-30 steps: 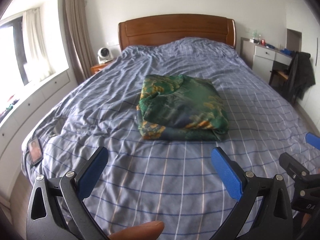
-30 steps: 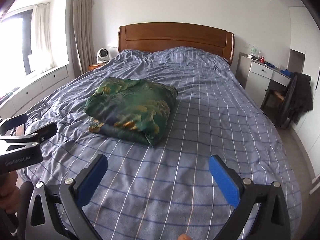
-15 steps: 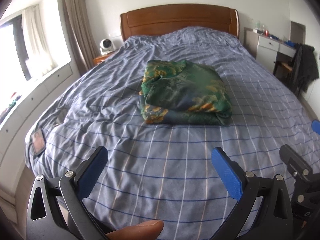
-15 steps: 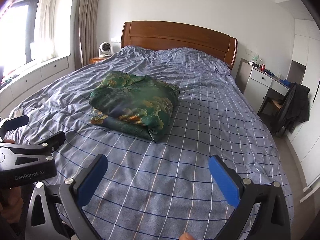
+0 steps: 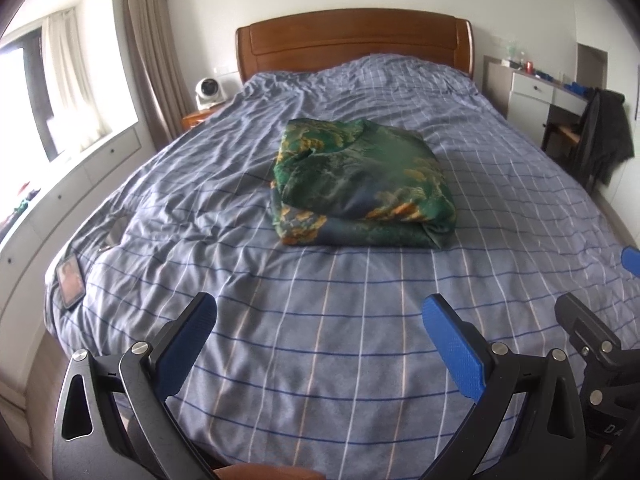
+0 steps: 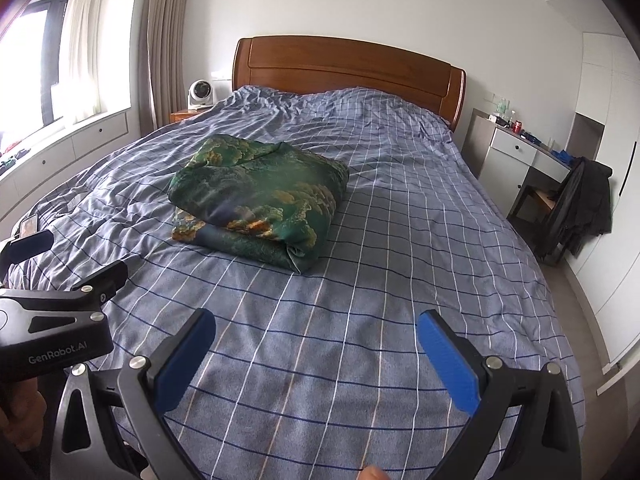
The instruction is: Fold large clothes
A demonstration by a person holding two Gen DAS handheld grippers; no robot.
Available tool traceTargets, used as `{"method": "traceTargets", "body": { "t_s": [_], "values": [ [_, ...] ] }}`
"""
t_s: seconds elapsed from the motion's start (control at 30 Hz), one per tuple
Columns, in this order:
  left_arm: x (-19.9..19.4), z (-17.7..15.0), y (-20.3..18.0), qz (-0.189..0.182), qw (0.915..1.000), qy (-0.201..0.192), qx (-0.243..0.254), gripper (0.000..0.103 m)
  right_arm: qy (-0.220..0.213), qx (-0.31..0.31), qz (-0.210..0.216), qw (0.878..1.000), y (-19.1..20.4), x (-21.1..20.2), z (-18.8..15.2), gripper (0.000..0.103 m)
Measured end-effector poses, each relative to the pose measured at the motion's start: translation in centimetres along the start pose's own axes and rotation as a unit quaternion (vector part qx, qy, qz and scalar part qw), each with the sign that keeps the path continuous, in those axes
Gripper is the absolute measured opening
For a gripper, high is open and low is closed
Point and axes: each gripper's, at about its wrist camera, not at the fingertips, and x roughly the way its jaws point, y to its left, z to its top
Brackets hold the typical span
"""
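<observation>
Between my grippers and the bundle (image 5: 362,188) lies bare duvet (image 5: 320,320) — only a phone (image 5: 70,282) sits at its left edge.

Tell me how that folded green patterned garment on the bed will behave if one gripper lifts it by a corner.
The green garment is soft layered cloth with drooping edges, so it would probably sag and unfold rather than lift as a block. Its sheen suggests slippery fabric, so layers may slide apart. Both the left gripper and the right gripper, now open, would likely hold it better together.
</observation>
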Motion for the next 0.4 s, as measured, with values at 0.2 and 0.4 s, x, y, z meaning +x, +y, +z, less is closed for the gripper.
{"method": "traceTargets", "body": {
  "t_s": [0.2, 0.4],
  "values": [
    [0.07, -0.24, -0.16, 0.0, 1.0, -0.003, -0.001, 0.103, 0.004, 0.0, -0.003, 1.0, -0.08, 0.17, -0.24, 0.103],
    [-0.19, -0.43, -0.42, 0.017, 0.9997, -0.018, 0.003, 0.103, 0.005, 0.004, -0.001, 1.0, -0.16, 0.26, -0.35, 0.103]
  ]
}}
